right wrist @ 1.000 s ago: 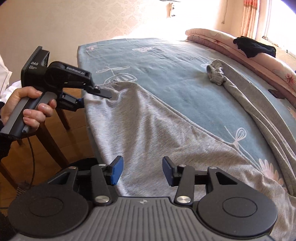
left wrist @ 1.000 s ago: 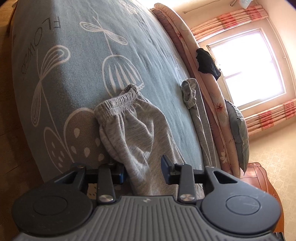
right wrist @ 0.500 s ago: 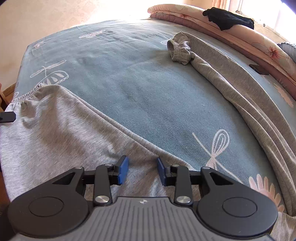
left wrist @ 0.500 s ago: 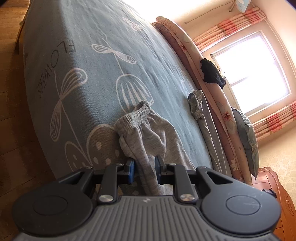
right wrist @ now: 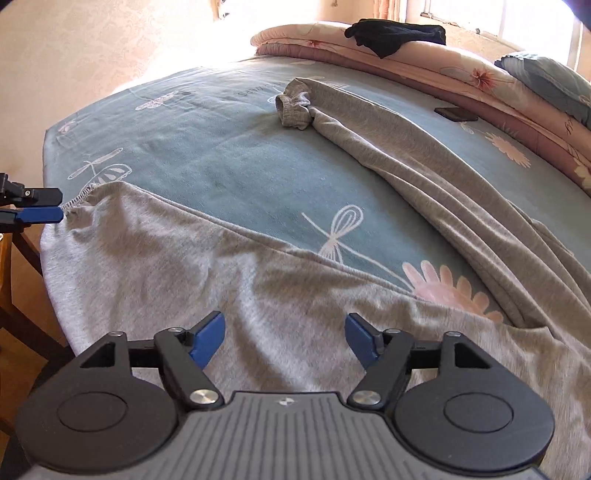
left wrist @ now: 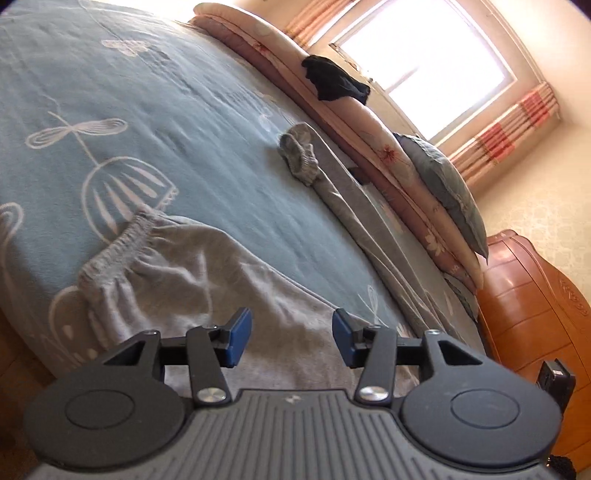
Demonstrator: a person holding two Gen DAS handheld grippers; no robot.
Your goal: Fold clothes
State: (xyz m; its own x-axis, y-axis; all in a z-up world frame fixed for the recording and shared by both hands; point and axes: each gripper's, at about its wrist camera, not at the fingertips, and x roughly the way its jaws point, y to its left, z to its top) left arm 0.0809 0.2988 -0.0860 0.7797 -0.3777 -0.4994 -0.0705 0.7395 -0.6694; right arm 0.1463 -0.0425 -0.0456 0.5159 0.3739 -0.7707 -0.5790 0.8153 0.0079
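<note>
My gray pants lie spread out on the blue bed. The two legs make a wide V. One leg runs along the near edge of the bed, off to my left, and ends in a stretchy cuff. The other leg runs far across the bed to its own bunched cuff, near the pink quilt.

My left gripper is wide apart and holds nothing. It hangs just over the near leg, with the cuff ahead and a bit to the left. My right gripper is wide apart too, over the same leg but nearer the middle of the pants.

The near leg's long way goes left to right in front of me. My left hand is closer to its cuff. I think that hand would be the one to grab it.

There are white words on the bed near the far cuff. They are upside down and I can't read them.

A black cloth sits on the quilt.
</note>
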